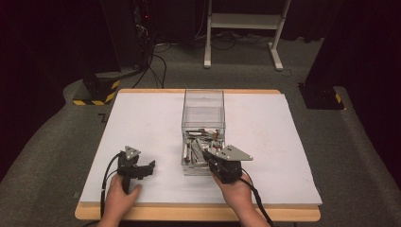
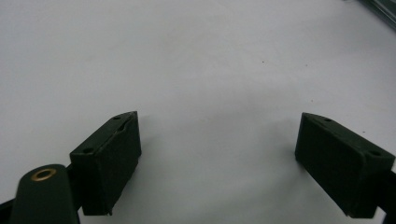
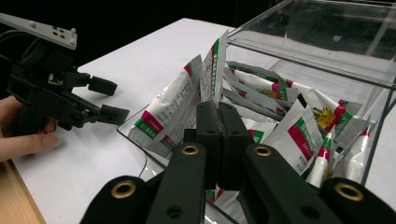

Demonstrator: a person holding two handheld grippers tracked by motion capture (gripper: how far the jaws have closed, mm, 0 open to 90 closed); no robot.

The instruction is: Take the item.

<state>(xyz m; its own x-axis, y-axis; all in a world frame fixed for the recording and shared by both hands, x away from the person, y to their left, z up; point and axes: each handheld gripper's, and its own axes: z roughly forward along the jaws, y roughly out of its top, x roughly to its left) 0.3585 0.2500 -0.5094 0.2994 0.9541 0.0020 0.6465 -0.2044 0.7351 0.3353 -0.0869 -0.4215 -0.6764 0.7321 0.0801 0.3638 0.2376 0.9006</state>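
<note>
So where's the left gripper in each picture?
High view: the left gripper is at the lower left, in the person's left hand.
Left gripper view: its own two black jaws rise from the bottom, wide apart.
Right gripper view: upper left, left of the packet pinched by the right gripper.
Shared landmark: the white tabletop.

Lab: black curtains [image 1: 52, 38], cabling [image 1: 156, 66], hazard-striped stand base [image 1: 97, 92].

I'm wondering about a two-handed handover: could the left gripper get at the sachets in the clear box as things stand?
Probably yes. The left gripper rests open on the white table, beside the clear box; its top is open. The right gripper, shut on a sachet, crowds the near end.
</note>
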